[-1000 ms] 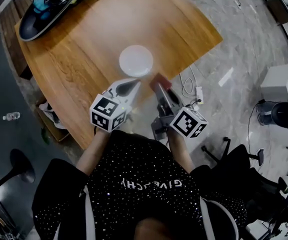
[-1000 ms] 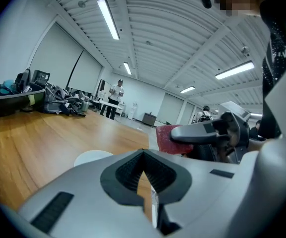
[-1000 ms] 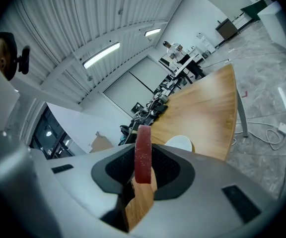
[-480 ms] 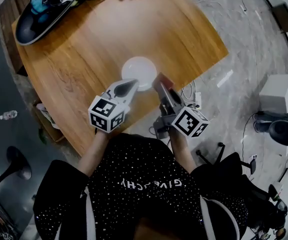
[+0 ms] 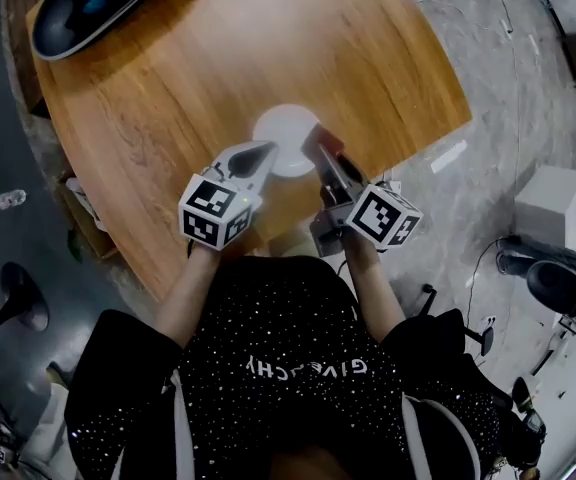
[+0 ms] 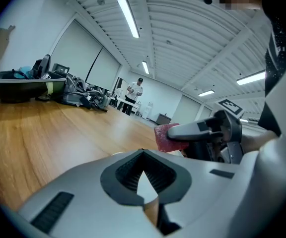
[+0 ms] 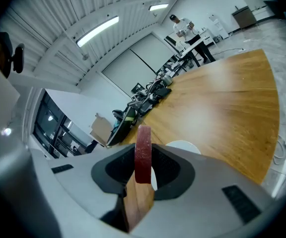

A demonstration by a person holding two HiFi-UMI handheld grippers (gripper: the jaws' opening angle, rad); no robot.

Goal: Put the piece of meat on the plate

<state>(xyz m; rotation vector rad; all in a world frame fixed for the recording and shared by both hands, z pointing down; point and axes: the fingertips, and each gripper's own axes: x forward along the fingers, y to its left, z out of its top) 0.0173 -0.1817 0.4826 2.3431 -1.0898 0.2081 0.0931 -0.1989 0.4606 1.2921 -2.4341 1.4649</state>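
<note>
My right claw [image 5: 320,156] is clamped on the piece of meat [image 7: 143,155], a thin red slab that stands on edge between the pads; it is at the right edge of the white plate [image 5: 278,126] on the wooden worktop [image 5: 198,68]; my left claw [image 5: 264,150] has its jaws together, empty, just beside the plate.

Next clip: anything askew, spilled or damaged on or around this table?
Nothing stands out. The right gripper grips the piece of meat edge-up, close to the white plate, which sits flat on the wooden table. The left gripper is shut and empty beside it. No spill or damage shows.
</note>
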